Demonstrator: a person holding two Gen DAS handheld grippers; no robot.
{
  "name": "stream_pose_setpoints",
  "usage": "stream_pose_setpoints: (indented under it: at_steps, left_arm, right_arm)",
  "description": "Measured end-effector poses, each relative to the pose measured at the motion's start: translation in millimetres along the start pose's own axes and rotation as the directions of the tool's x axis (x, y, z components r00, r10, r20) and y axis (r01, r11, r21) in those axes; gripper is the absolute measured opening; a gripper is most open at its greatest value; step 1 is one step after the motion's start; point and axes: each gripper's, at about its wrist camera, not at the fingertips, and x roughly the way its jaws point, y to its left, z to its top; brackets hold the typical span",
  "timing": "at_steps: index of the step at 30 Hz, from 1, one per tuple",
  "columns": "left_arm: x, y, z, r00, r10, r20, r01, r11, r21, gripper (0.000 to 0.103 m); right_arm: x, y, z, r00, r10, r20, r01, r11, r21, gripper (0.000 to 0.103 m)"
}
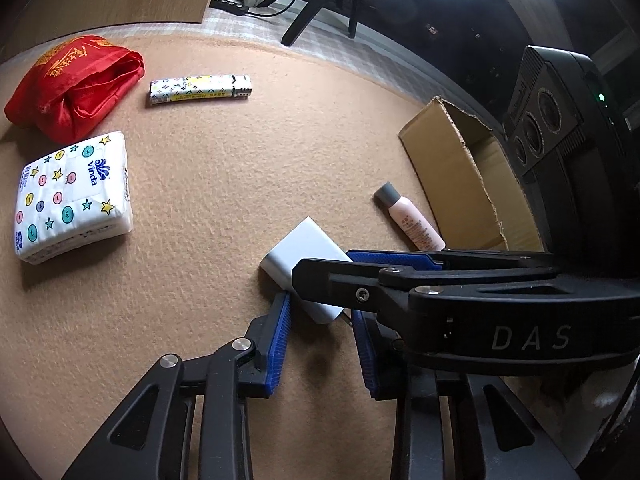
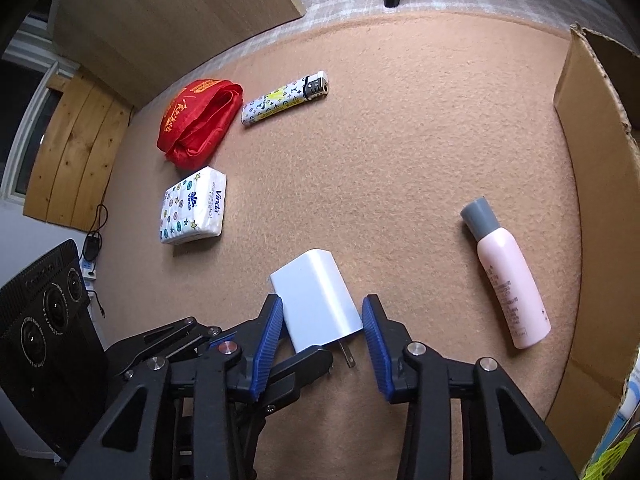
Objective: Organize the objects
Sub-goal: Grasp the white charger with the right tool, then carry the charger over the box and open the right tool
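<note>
A tan felt mat (image 2: pixel 400 160) covers the tabletop, and everything is easiest placed from the white charger (image 2: pixel 316 300) lying flat near its front edge.

To the right of the charger, at the mat's edge, stands an open cardboard box (image 2: pixel 592 160) with a torn rim. Beyond the charger to the far left sits a crumpled red cloth bag (image 2: pixel 196 120) with gold lettering. Nearer the charger on that same left side lies a white tissue pack (image 2: pixel 192 210) printed with stars and dots, just beside the bag. Between the charger and the box, a pink bottle (image 2: pixel 508 280) with a grey cap lies on its side, cap pointing away. Straight beyond the charger, well apart from it, rests a patterned lighter (image 2: pixel 284 98).

The charger itself lies with its 2 metal prongs pointing toward the near edge.

Both tools meet at the charger. The right gripper (image 2: pixel 320 332) straddles its prong end, one blue pad against the left side, the other touching the right corner, so it looks clamped on the charger. The left gripper (image 1: pixel 320 320) reaches in from the charger's left with the same end between its blue fingers (image 1: pixel 278 344); the right gripper crosses in front, and I cannot tell whether its pads actually press.
</note>
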Motion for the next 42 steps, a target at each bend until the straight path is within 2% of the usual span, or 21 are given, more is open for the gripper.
stream_pose_setpoints:
  at_steps: [9, 20, 30, 36, 42]
  left_arm:
    - [-11.1, -15.7, 2.9, 0.999, 0.028, 0.028, -0.030, 0.998, 0.047, 0.032]
    - [-31.0, -73.2, 14.9, 0.997, 0.005, 0.072, -0.017, 0.985, 0.173, 0.032]
    - [-9.1, -148.3, 24.3, 0.998, -0.055, 0.044, 0.039, 0.953, 0.300, 0.032]
    - [17.0, -196.9, 27.9, 0.996, -0.090, 0.006, 0.082, 0.927, 0.366, 0.032]
    - [40.4, -231.1, 31.0, 0.995, -0.093, -0.019, 0.093, 0.909, 0.407, 0.032]
  right_arm:
    - [-19.8, 5.5, -9.2, 0.998, -0.004, 0.056, 0.004, 1.000, -0.004, 0.035]
    - [-80.7, -7.0, -24.9, 0.985, -0.025, 0.173, 0.023, 1.000, 0.014, 0.035]
    - [-134.7, -59.7, -41.3, 0.960, -0.097, 0.263, 0.072, 0.992, 0.102, 0.035]
    - [-159.5, -96.6, -51.1, 0.947, -0.136, 0.290, 0.091, 0.983, 0.162, 0.035]
    - [-173.1, -129.3, -55.5, 0.939, -0.163, 0.303, 0.101, 0.972, 0.210, 0.035]
